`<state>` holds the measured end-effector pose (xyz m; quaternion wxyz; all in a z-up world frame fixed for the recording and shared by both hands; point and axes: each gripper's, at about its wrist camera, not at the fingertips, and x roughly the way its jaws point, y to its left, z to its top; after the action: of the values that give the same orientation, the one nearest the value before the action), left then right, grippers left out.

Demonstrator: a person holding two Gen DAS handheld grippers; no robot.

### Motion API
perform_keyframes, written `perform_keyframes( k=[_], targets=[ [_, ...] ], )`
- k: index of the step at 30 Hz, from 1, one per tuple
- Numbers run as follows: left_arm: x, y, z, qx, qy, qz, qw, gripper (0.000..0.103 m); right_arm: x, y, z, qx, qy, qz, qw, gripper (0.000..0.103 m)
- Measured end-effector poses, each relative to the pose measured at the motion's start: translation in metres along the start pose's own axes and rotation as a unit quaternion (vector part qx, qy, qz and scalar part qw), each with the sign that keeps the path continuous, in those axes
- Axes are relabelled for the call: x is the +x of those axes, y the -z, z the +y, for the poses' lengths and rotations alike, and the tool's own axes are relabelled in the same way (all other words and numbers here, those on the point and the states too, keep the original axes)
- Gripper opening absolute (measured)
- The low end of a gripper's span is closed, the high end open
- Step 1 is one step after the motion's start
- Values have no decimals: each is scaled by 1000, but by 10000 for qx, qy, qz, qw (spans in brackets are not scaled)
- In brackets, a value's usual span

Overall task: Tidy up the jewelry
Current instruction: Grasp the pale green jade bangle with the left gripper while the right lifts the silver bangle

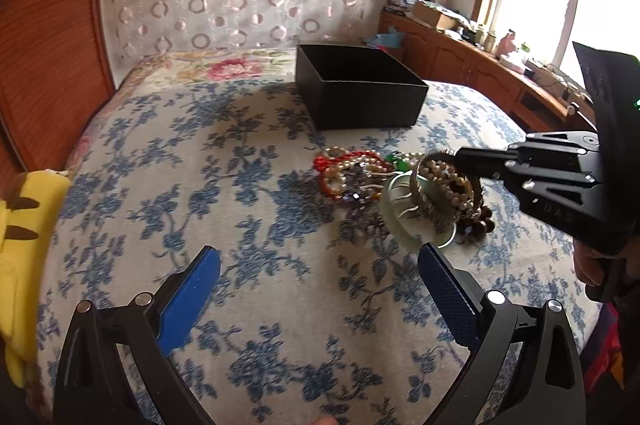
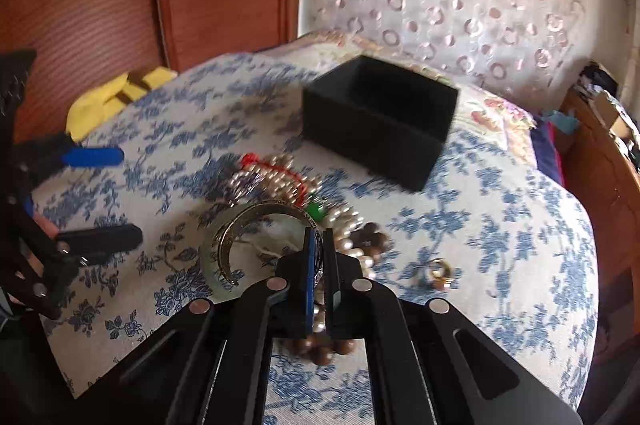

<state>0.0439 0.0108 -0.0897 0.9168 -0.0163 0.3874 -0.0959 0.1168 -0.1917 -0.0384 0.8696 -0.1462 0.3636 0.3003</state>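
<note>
Right gripper clamped the metal bangle; a lift toward the black box ahead seemed next, while the left gripper gaped empty.

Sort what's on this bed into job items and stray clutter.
Job items: open black square box; heap of pearl, red and brown bead jewelry; engraved metal cuff bangle clamped in the right hand-held gripper; small gold ring.
Clutter: yellow plush toy.
</note>
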Motion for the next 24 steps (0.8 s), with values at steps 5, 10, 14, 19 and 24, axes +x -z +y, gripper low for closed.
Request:
perform_keyframes(
  k=[5,10,14,19,24],
  targets=[
    [13,-10,-5,-38,382,115,9992,78,-18,3,-15,180,171,-229,9994,4],
    [28,-17,-21,115,657,263,9974,42,-26,11,-26,324,283,-284,9987,4],
    [42,-20,-30,191,663,476,9965,16,-25,17,-29,407,302,-271,9983,4],
    [49,-26,-37,304,488,449,9973,12,-23,22,-31,465,288,-270,9981,4],
    [50,-28,-40,460,351,433,9974,7,-23,22,-32,472,295,-291,9980,4]
  ],
)
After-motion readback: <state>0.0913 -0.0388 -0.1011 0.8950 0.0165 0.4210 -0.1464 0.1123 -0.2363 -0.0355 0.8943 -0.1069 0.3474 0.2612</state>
